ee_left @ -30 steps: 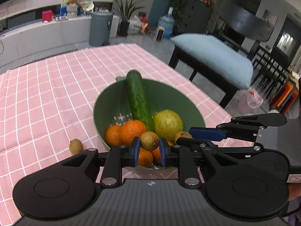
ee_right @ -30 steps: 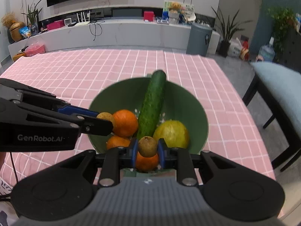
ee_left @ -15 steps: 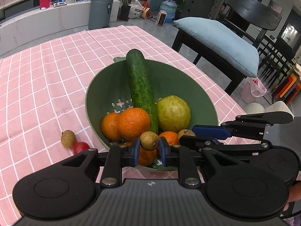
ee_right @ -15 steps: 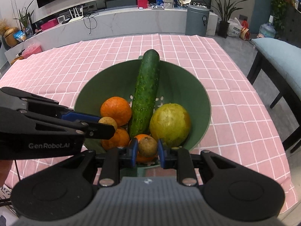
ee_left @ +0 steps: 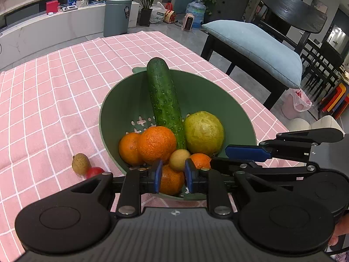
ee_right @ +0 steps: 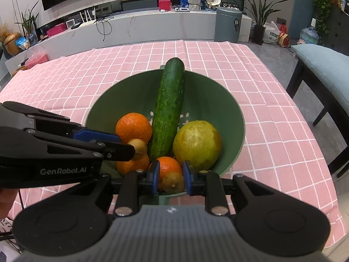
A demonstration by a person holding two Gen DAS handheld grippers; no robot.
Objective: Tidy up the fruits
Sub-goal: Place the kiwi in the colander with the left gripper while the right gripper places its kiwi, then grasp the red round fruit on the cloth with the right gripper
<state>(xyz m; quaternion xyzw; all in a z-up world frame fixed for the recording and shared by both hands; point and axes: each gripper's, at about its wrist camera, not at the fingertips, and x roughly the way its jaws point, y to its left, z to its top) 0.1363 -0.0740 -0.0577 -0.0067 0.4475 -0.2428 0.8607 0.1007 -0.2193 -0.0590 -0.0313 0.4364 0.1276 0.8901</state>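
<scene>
1. The left gripper (ee_left: pixel 173 170) hangs over the green bowl (ee_left: pixel 122 100) at its 6 o'clock rim. Its fingers have just been easing apart, so the brown longan (ee_left: pixel 179 157) at their tips sits loose on the oranges (ee_left: pixel 157 144), probably a drop-off.
2. The right gripper (ee_right: pixel 171 174) has its fingers clamped on a second longan (ee_right: pixel 173 182), held low over the same rim, ready for release.
3. A stray longan (ee_left: pixel 80 163) and a red fruit (ee_left: pixel 94 172) lie on the bench at the bowl's 8 o'clock, not yet collected.

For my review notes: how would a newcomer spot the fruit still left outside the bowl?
Start at the green bowl on the pink checked tablecloth. Just outside its near left rim, two small fruits touch on the cloth: a tan longan and a smaller red fruit, the only produce not in the bowl.
</scene>
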